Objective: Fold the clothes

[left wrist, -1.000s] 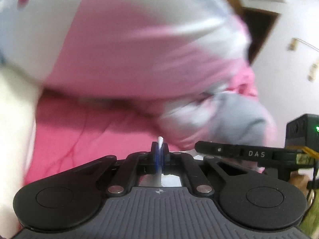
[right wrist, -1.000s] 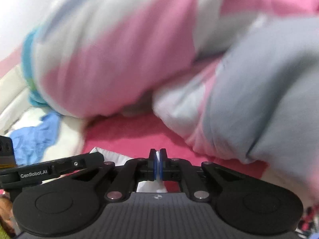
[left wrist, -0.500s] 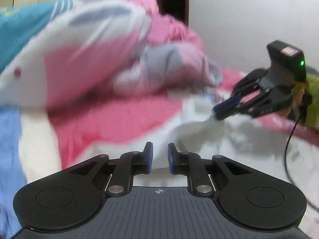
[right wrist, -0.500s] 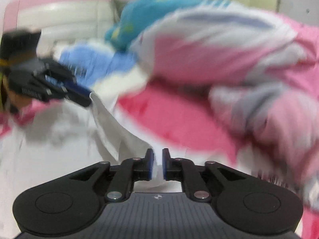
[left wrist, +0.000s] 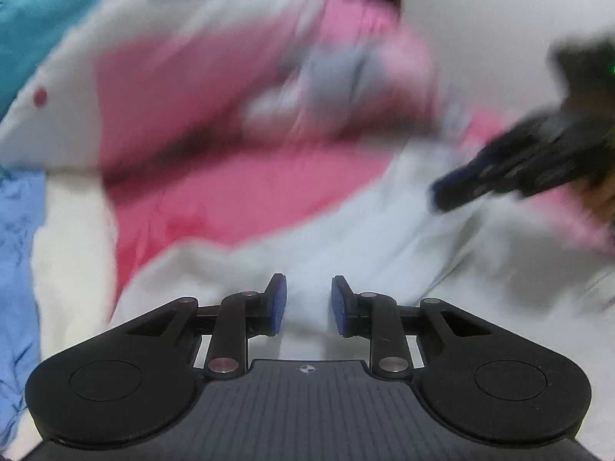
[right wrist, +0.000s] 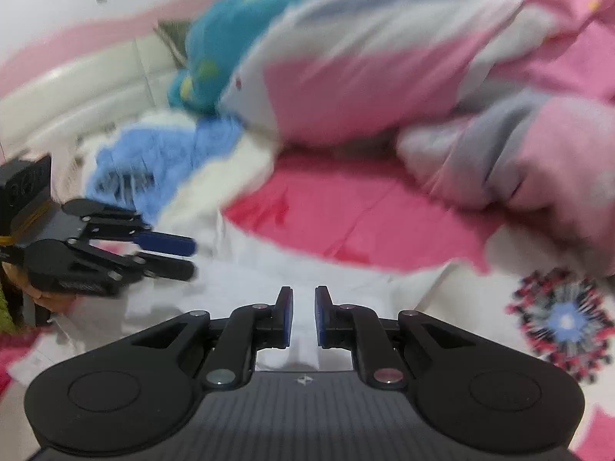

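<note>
1. Below both grippers, a white garment is seen spread on a pink bedsheet; in the right wrist view it runs from 6 o'clock out toward 9 o'clock.
2. The left gripper is found with its blue pads spread apart; nothing is held between them, and white cloth lies under the gap.
3. The right gripper is found with its pads parted by a narrower gap; white cloth shows below that gap, but no pinch on it is seen.
4. In the left wrist view the right gripper is seen at 3 o'clock, blurred, above the cloth; whether it touches the cloth cannot be told.
5. A blue garment lies crumpled at 10 o'clock in the right wrist view, with a striped pink and white quilt at 12 o'clock.
6. Progress is judged only in part: the white garment lies flattish, with creases, and its outline is cut off, so a completed fold cannot be confirmed or ruled out. The blue garment is judged unfolded.
</note>
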Tool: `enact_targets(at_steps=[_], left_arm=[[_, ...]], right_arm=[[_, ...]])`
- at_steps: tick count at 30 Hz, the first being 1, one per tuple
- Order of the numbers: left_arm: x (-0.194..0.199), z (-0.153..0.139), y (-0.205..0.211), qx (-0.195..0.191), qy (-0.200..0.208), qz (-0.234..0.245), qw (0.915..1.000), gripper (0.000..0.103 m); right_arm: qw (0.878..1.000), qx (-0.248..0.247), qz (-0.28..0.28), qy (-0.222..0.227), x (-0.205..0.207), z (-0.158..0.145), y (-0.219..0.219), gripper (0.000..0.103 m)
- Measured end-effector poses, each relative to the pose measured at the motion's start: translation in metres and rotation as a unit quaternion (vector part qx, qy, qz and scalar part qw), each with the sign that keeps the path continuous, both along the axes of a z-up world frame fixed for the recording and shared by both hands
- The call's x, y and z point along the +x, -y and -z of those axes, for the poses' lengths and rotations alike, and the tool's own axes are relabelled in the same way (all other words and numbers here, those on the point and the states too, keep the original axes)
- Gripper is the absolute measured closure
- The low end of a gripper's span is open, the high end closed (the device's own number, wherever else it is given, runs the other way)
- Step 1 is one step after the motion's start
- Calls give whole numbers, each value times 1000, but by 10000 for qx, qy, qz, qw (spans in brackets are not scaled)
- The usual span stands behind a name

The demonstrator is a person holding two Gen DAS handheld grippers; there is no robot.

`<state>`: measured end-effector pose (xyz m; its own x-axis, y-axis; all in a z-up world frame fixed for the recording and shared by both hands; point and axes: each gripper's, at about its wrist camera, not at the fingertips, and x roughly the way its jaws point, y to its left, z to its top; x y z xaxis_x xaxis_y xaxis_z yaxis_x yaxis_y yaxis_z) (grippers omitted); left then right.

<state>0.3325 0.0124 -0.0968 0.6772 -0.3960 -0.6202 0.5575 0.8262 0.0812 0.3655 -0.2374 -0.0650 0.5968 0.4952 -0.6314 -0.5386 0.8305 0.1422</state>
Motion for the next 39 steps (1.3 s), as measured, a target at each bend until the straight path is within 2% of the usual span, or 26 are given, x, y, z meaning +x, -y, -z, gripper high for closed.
enact_targets(at_steps=[1,3,9,12,14,17,19,21,23,25,27,30,34,37,39], left_arm=[[6,9,3,197,-61,-163,9997,75],[12,12,-5,-99,-35,-300,9995,70],[30,12,-14,-320,15,-664,9973,66],[34,10,-12,-249,100,-795,9965,65],[28,6,-16,-176,43,-794,9967,65],[12,-9,-26,-135,-61,-527,9985,65],[2,-25,-34,-340,17,-354,9988,64],[3,-40,-37,-619,131,-377,9973,63],[17,-44,-32,-714,183,-555,9957,63],[35,-33,-25,-550,204,-788,9952,63],[59,-7,-25,-245,-266,-1147,9927,63],[65,8,-44,-621,-585,-1450,9857,63],[45,-17,-59,-903,-623,-1599,9810,63],[15,-47,-68,-962,-407,-1558,9822,62],[-16,-67,-77,-1107,-274,-1533,9816,56]], right_arm=[[9998,-186,22,-107,5,13,-6,91],[9985,-484,74,-238,17,36,-17,92],[9989,-330,309,-90,36,45,-24,92],[9987,-221,442,-76,40,47,-25,92],[9987,-160,466,-146,38,43,-22,91],[9985,101,417,-348,31,23,-6,91],[9979,288,511,-282,29,7,8,91],[9968,342,710,-137,36,-4,18,91],[9956,296,888,-61,48,-6,20,91],[9944,229,1022,-114,52,-1,23,91],[9930,163,1155,-167,55,5,27,91],[9905,64,1354,-248,59,13,32,91],[9866,-33,1596,-324,61,19,40,91],[9877,30,1565,-76,22,-13,42,91],[9885,62,1510,86,-10,-37,40,91]])
